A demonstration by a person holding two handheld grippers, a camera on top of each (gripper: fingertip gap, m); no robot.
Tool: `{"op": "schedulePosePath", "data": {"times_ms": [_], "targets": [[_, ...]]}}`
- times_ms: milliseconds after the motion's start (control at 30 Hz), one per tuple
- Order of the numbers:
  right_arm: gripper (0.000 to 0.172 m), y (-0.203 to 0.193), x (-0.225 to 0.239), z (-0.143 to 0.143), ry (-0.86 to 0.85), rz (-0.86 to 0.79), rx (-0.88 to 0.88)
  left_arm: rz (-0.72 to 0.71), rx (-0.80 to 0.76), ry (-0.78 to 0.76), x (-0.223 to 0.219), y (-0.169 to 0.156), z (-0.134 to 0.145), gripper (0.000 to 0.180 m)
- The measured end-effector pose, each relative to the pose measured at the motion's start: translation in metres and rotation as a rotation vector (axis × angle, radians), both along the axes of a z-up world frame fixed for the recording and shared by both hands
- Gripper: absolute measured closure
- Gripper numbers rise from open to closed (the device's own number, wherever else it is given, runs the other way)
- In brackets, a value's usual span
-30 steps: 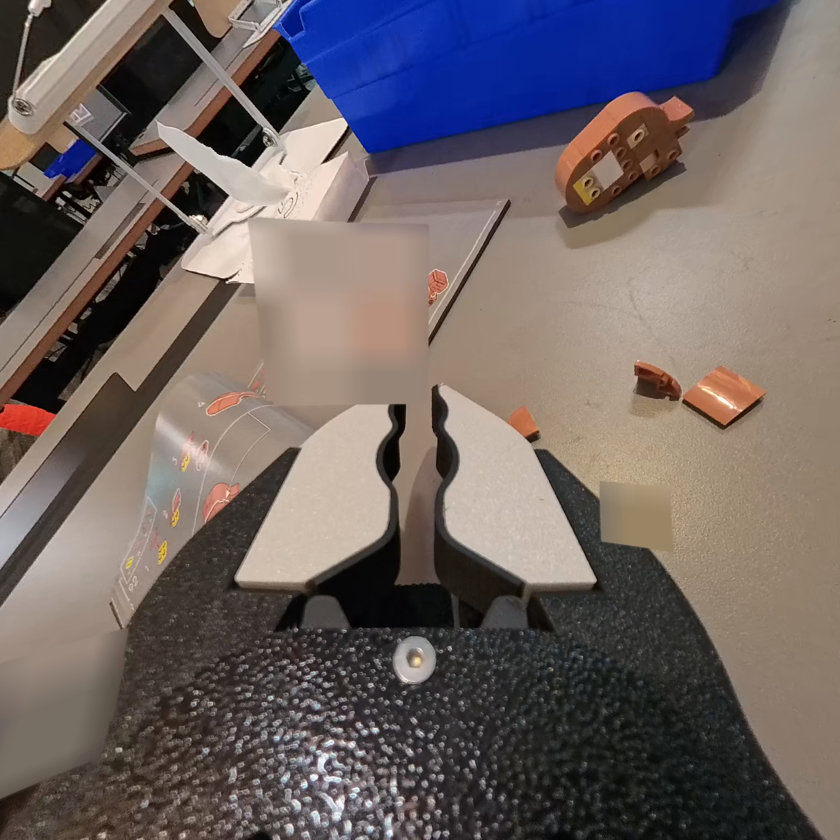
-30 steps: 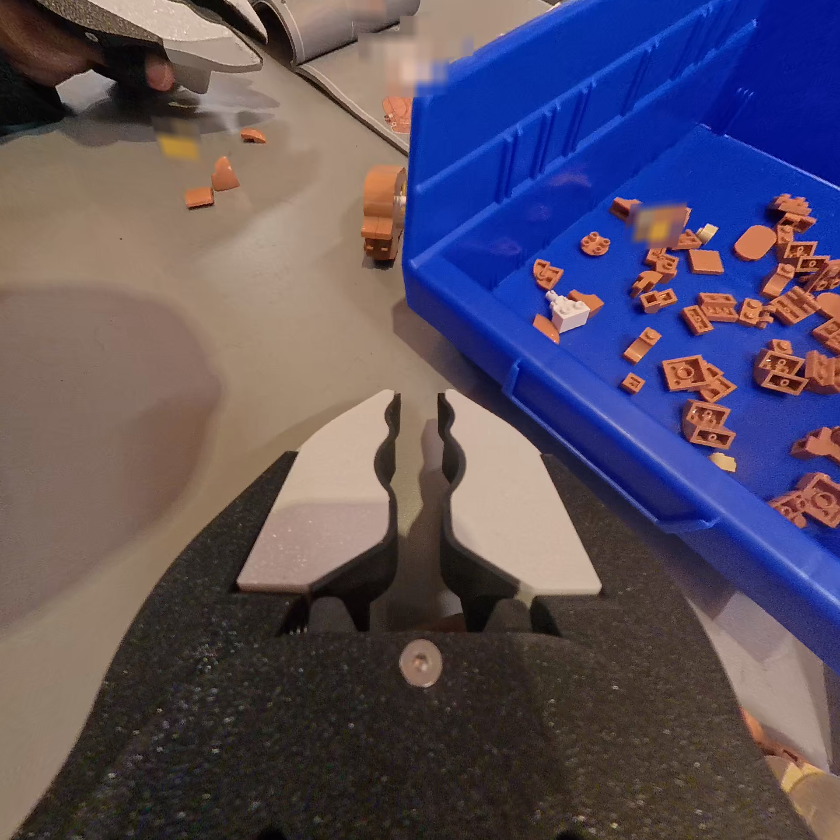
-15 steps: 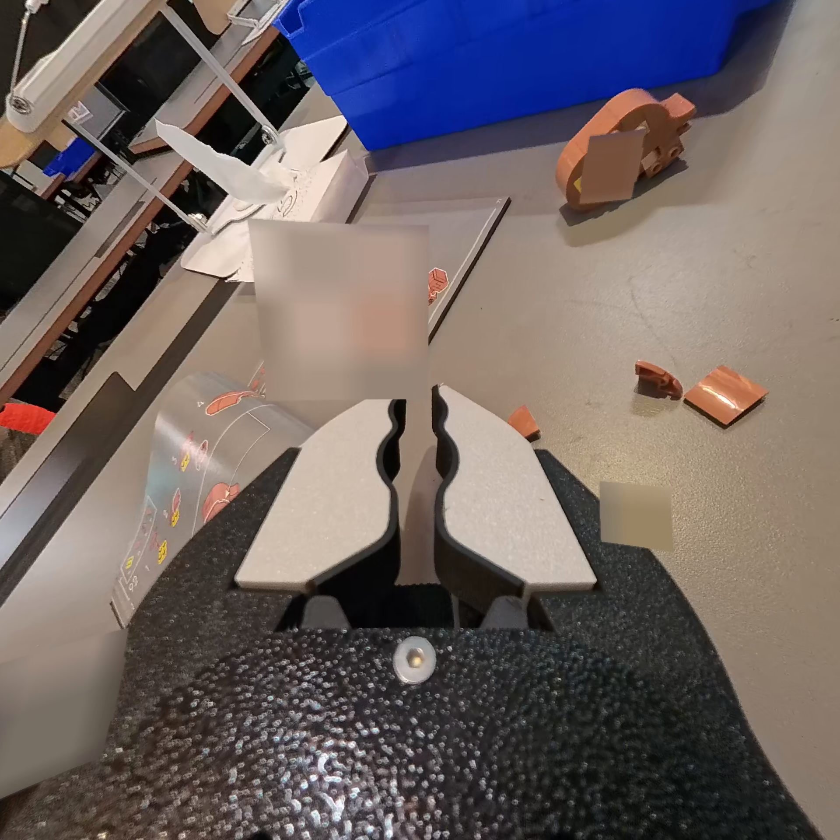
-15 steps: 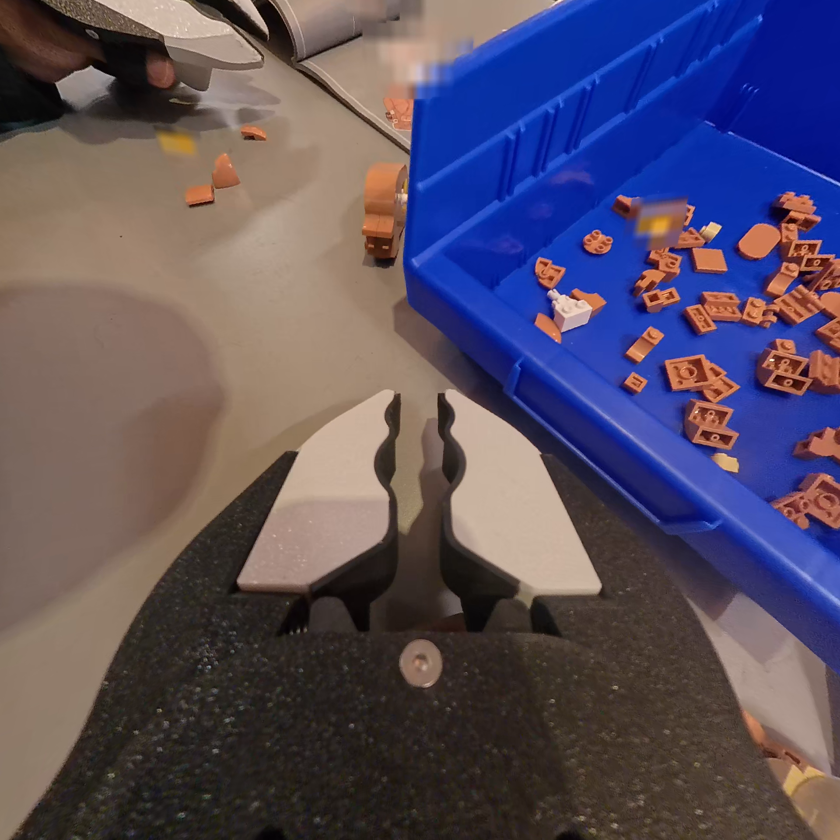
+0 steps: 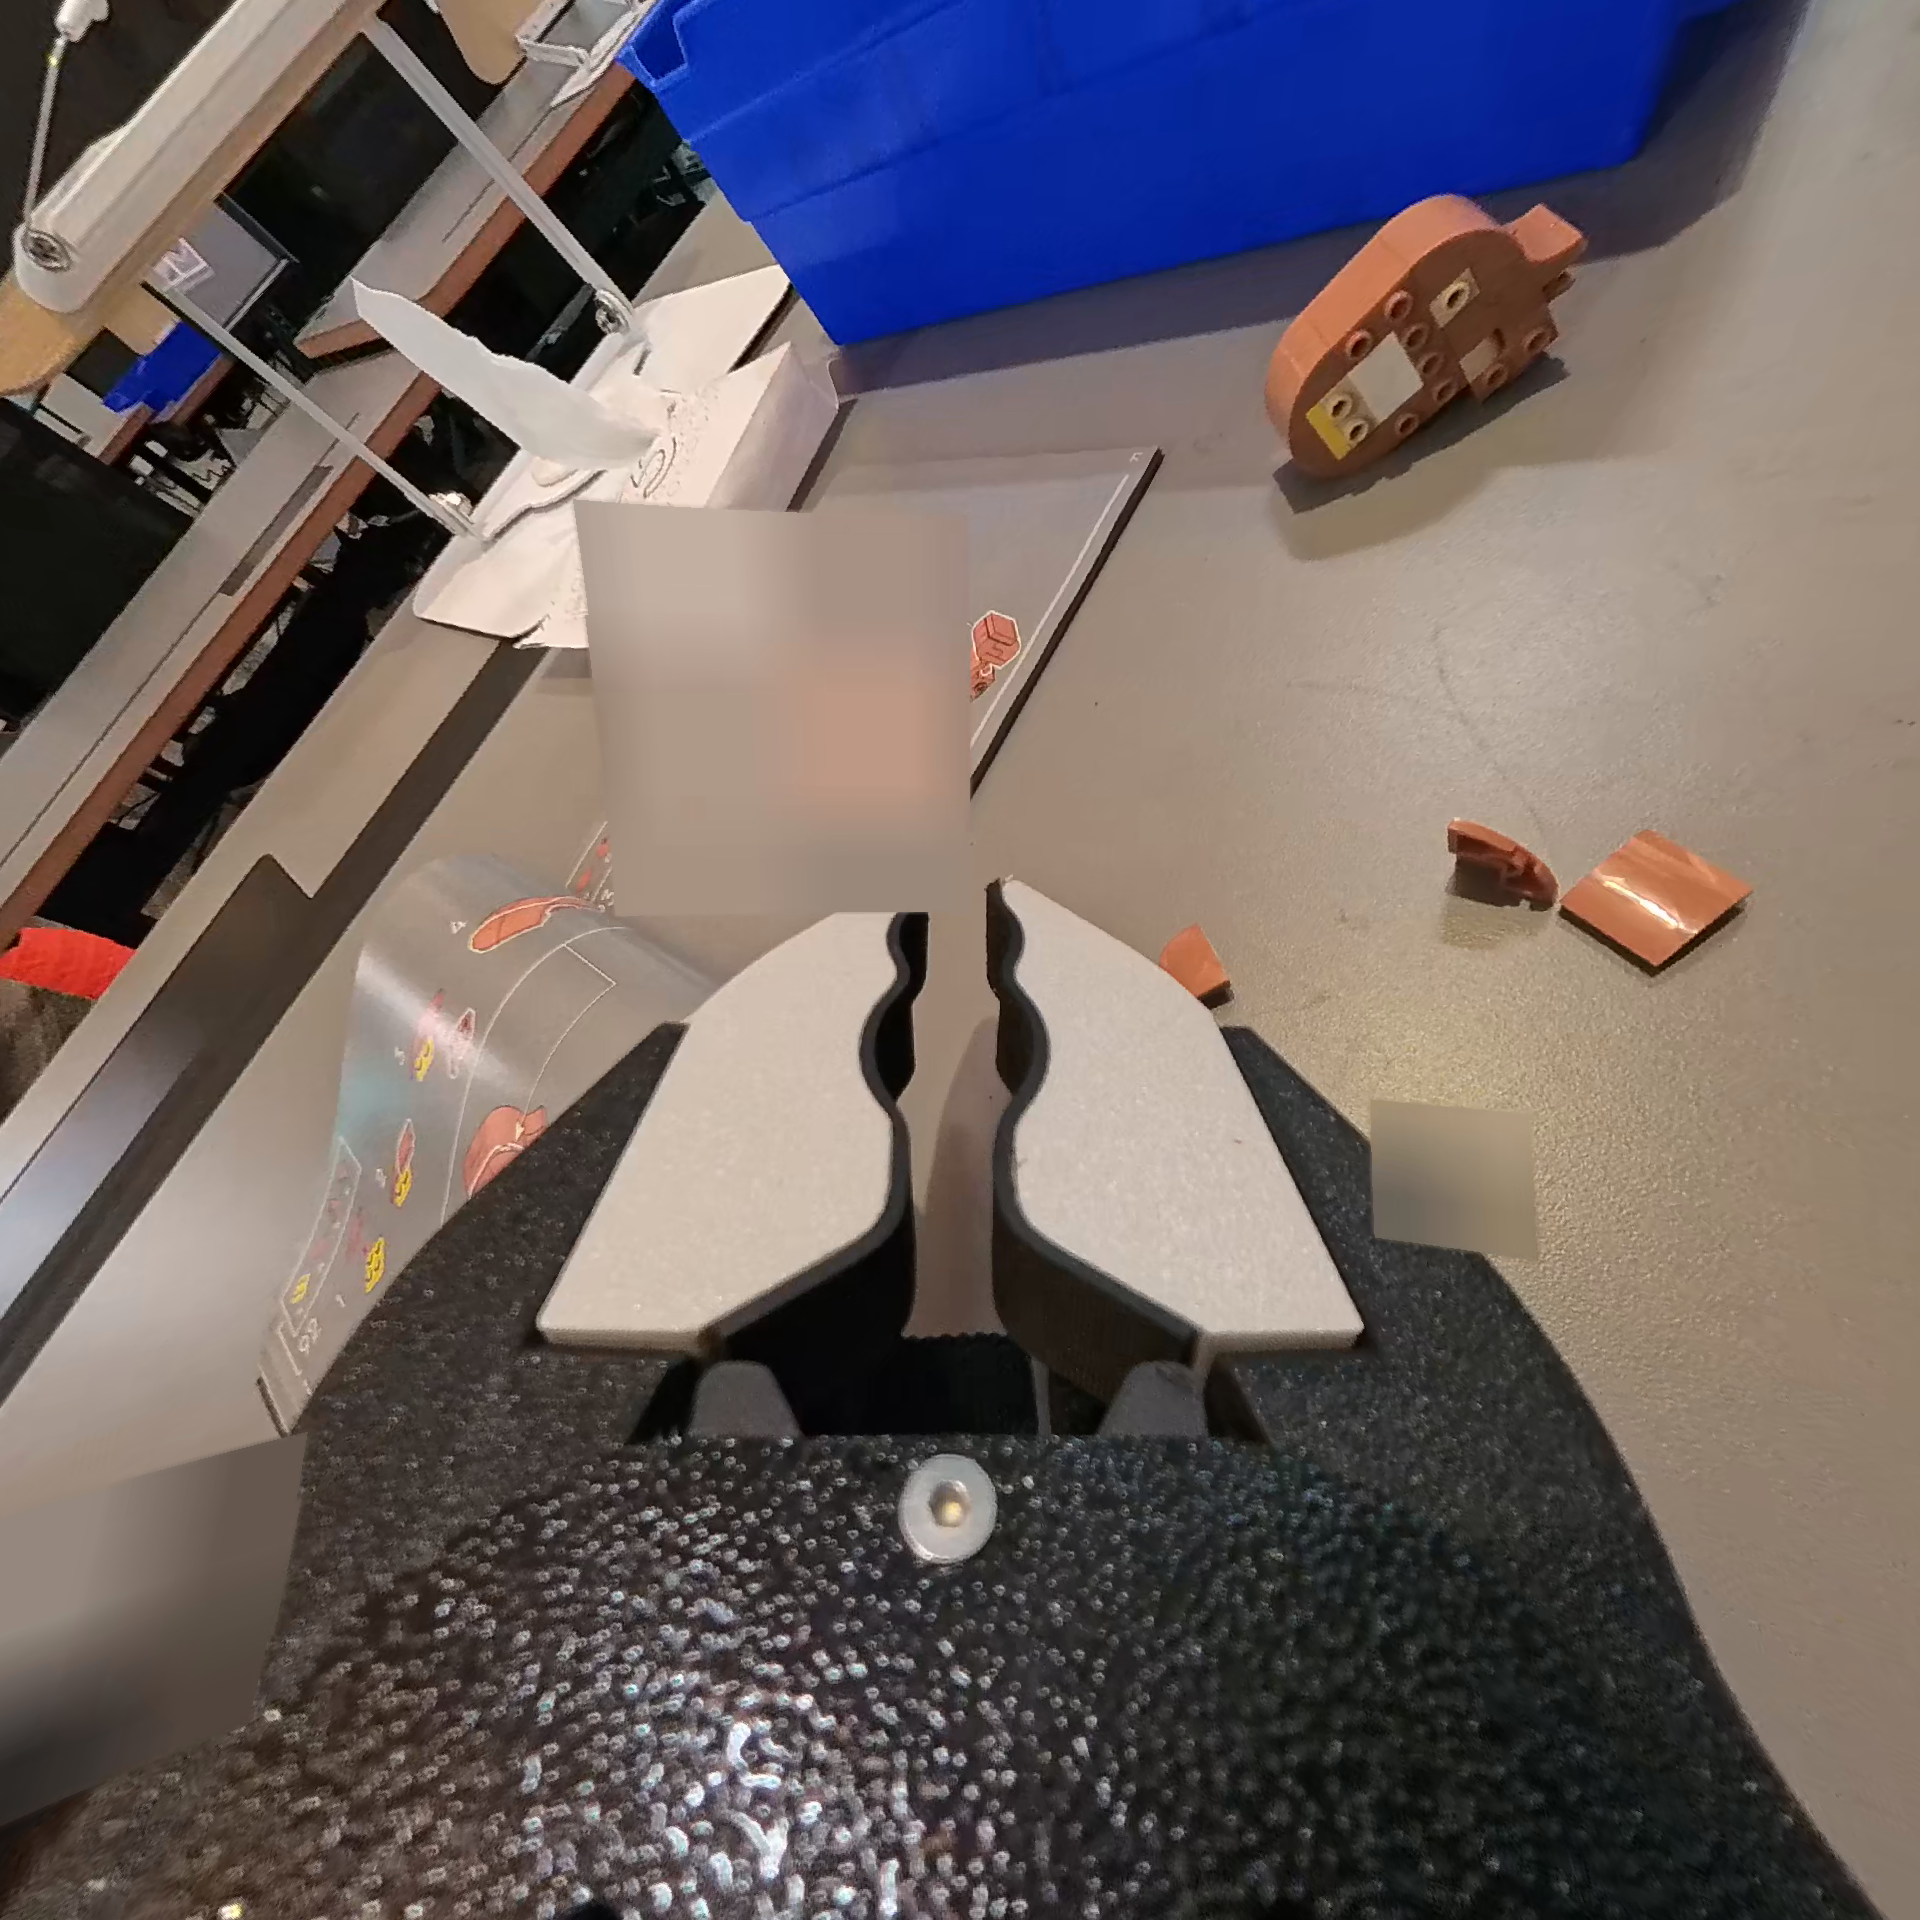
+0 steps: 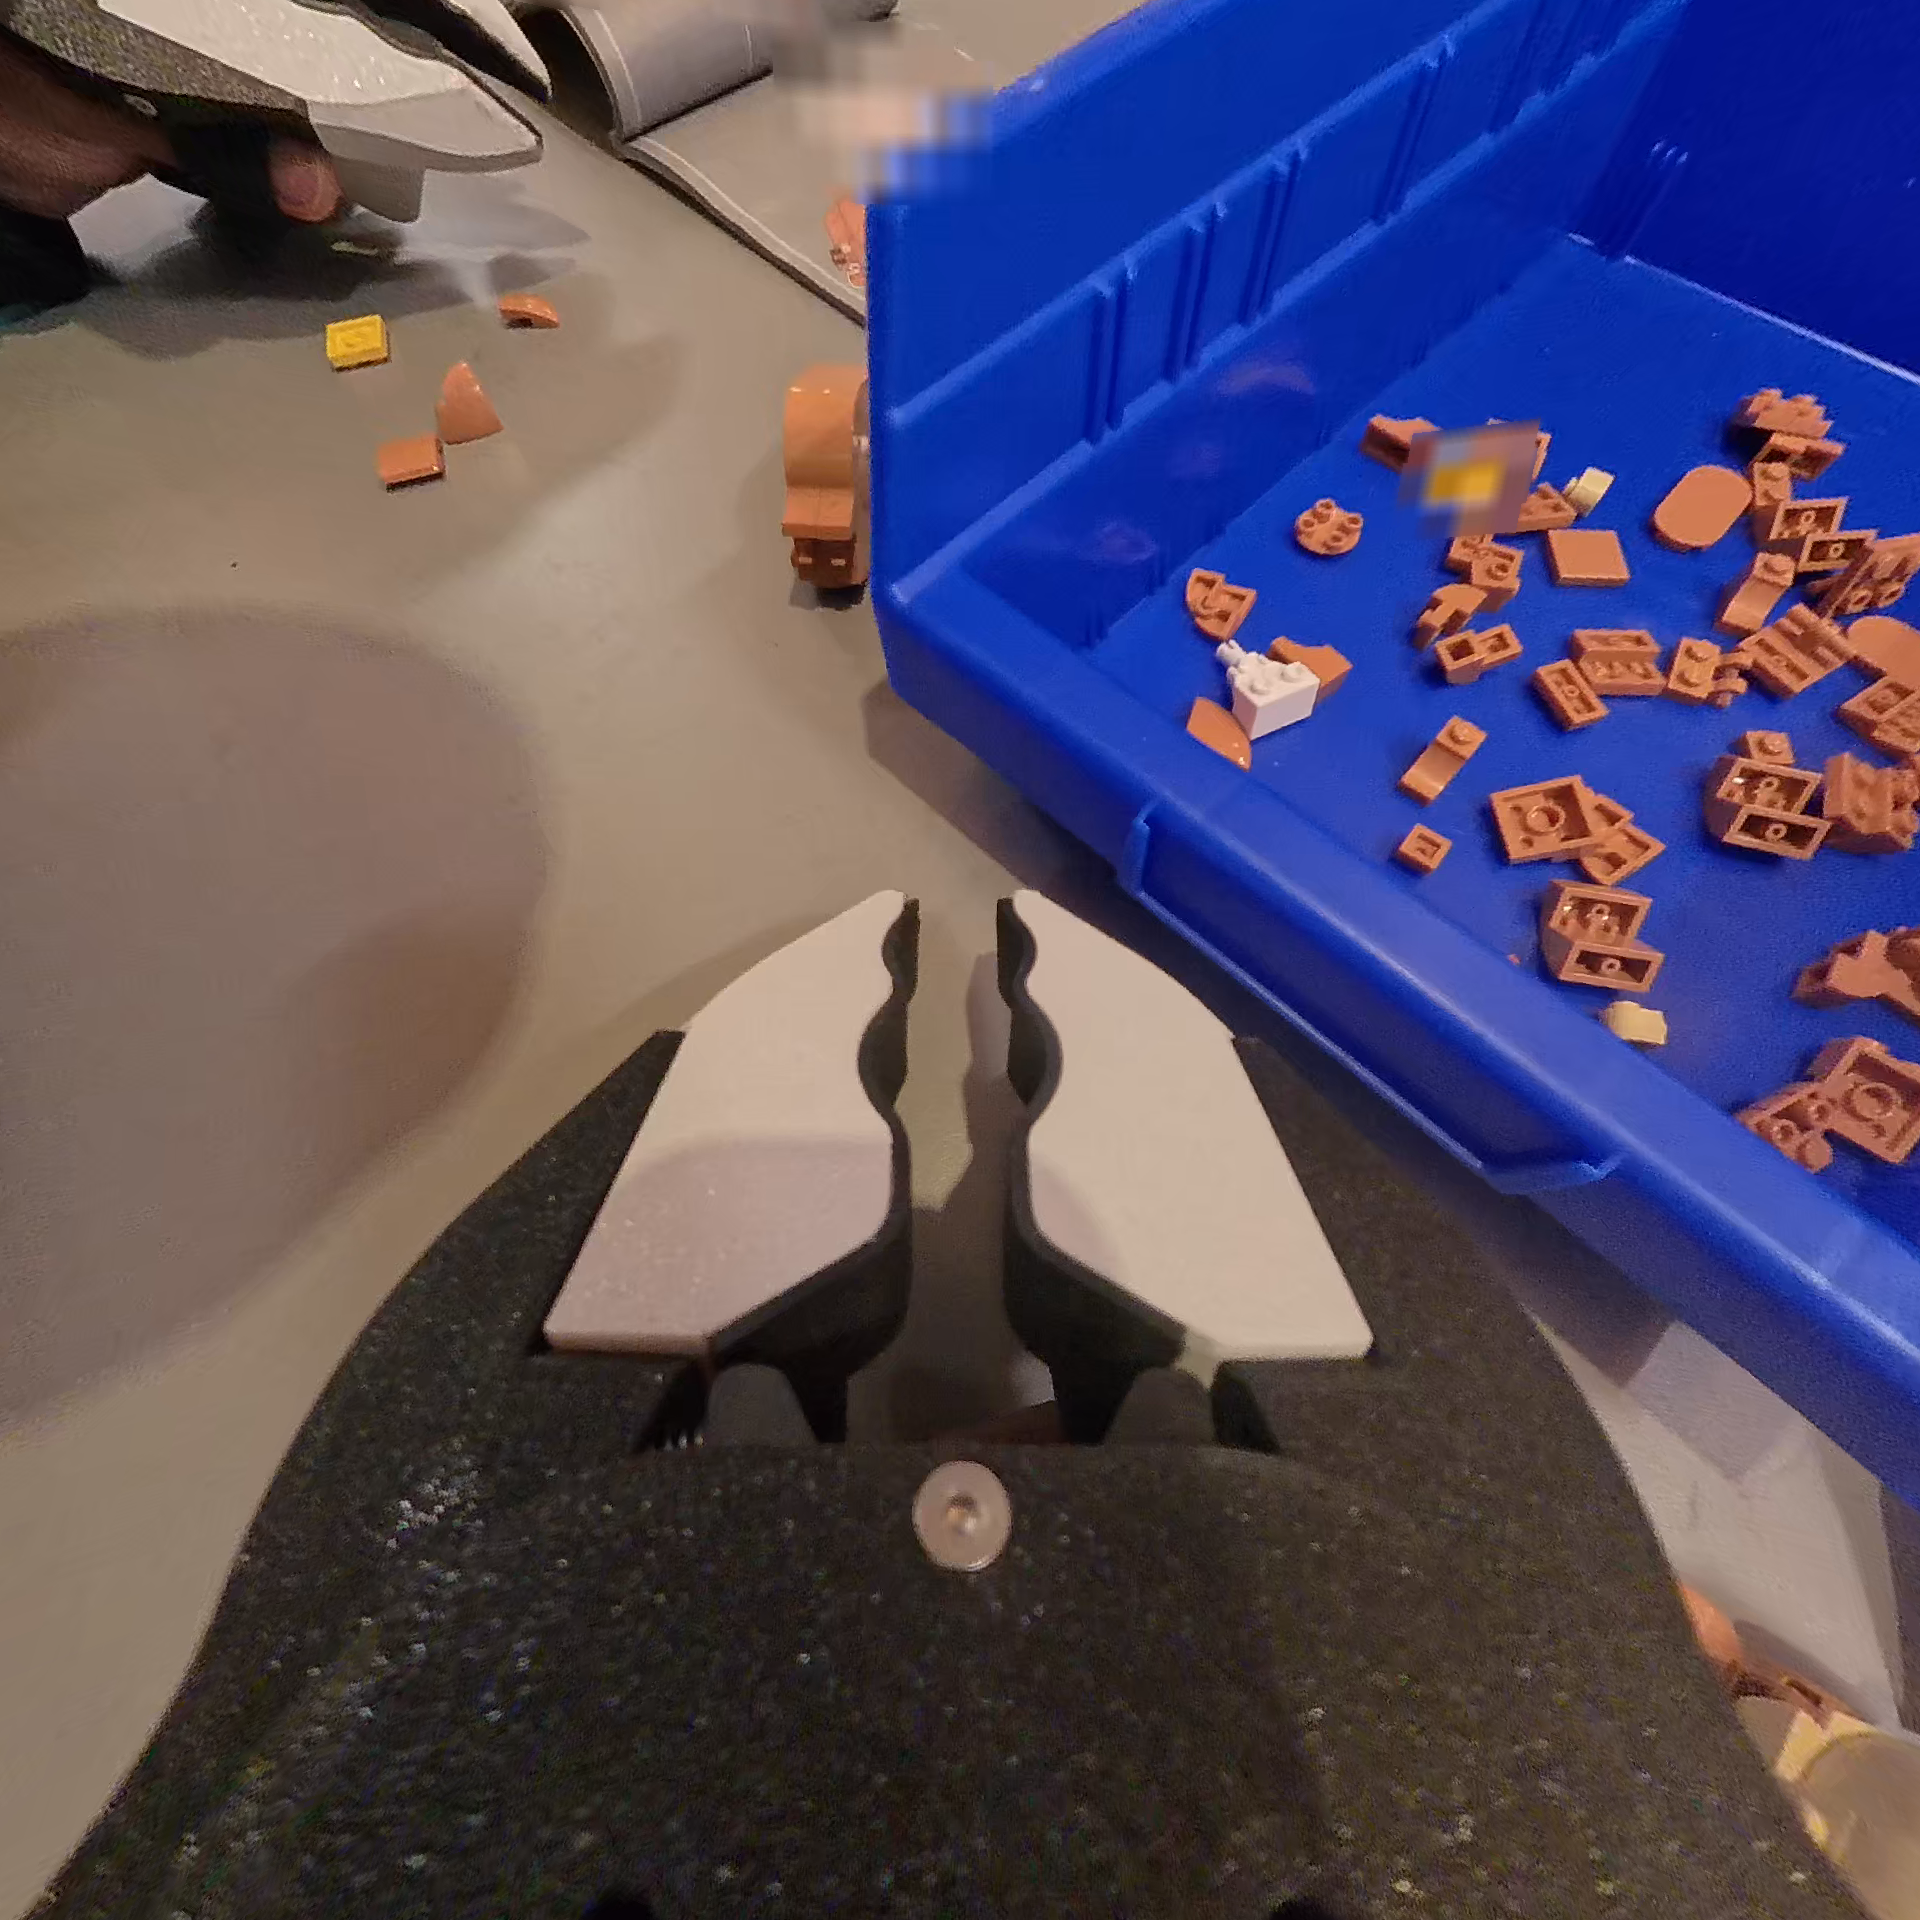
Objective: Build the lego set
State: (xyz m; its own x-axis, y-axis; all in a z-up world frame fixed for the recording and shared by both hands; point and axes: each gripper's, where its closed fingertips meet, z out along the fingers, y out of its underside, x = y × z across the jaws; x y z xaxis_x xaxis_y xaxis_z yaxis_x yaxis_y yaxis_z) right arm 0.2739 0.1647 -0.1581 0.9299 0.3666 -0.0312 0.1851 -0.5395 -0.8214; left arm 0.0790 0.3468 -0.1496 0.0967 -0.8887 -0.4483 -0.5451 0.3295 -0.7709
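Note:
My left gripper (image 5: 956, 920) is low over the grey table (image 5: 1351, 675), its jaws a narrow gap apart with nothing between them; a blurred patch hides what lies just past the tips. A small brown wedge (image 5: 1195, 961) lies beside its right fingertip. A curved brown piece (image 5: 1501, 862) and a brown flat tile (image 5: 1654, 899) lie farther right. A brown brick build (image 5: 1413, 343) lies on its side near the blue bin (image 5: 1143, 135). My right gripper (image 6: 956, 914) hovers over bare table beside the bin's rim (image 6: 1351, 935), slightly open and empty. The left gripper (image 6: 447, 156) also shows there, in a hand.
The bin holds several loose brown bricks and a white brick (image 6: 1273, 691). A yellow tile (image 6: 356, 341) lies near the left gripper. A curled instruction booklet (image 5: 457, 1060) and a flat sheet (image 5: 1060, 582) lie to the left. The table's left edge drops off past them. The tips of one gripper are about 25 cm away from the tips of the other. The brown flat tile (image 5: 1654, 899) lies some 10 cm from my left tips, 20 cm from my right tips. It is also in sight in the right wrist view (image 6: 391, 447).

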Motion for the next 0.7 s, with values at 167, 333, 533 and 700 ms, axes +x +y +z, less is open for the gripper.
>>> {"op": "schedulePosePath", "data": {"times_ms": [167, 333, 533, 700], "targets": [[0.159, 0.0015, 0.002, -0.0037, -0.005, -0.016, -0.025, -0.002, -0.011, -0.003, 0.0002, -0.0008, 0.0003, 0.17], [0.16, 0.0034, 0.0037, -0.0039, 0.015, -0.028, -0.033, 0.001, -0.026, -0.022, -0.0001, -0.0006, 0.003, 0.17], [0.161, 0.0036, 0.0032, -0.0041, 0.022, -0.024, -0.036, -0.004, -0.036, -0.029, 0.0001, -0.0024, 0.0041, 0.17], [0.16, 0.002, -0.0002, -0.001, 0.037, 0.003, -0.021, -0.001, -0.038, -0.032, 0.0, -0.002, 0.0045, 0.17]]}}
